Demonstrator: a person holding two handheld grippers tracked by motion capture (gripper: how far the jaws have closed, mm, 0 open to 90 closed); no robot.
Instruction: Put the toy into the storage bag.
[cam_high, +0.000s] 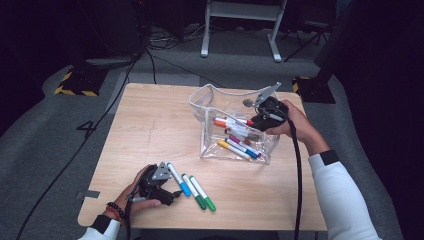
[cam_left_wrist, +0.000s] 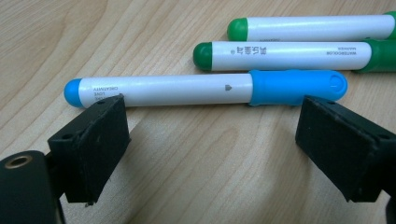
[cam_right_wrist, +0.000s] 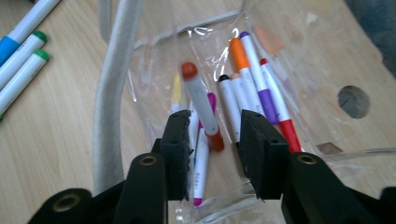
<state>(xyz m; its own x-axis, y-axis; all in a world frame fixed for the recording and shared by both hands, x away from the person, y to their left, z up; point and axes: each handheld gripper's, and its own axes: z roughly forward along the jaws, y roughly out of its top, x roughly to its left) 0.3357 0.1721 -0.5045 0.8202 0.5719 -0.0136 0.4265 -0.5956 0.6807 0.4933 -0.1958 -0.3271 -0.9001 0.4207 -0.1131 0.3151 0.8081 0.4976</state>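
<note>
Right gripper (cam_right_wrist: 212, 135) spread over a red-capped marker (cam_right_wrist: 201, 102) lying loose in the clear pouch (cam_high: 207, 107); left gripper (cam_left_wrist: 210, 140) spread beside the blue marker (cam_left_wrist: 205, 87) on the worktop (cam_high: 150, 130).

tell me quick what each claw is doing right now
Left claw: open, holding nothing, beside the blue marker.
Right claw: open over the clear pouch, orange marker loose between jaws.
</note>
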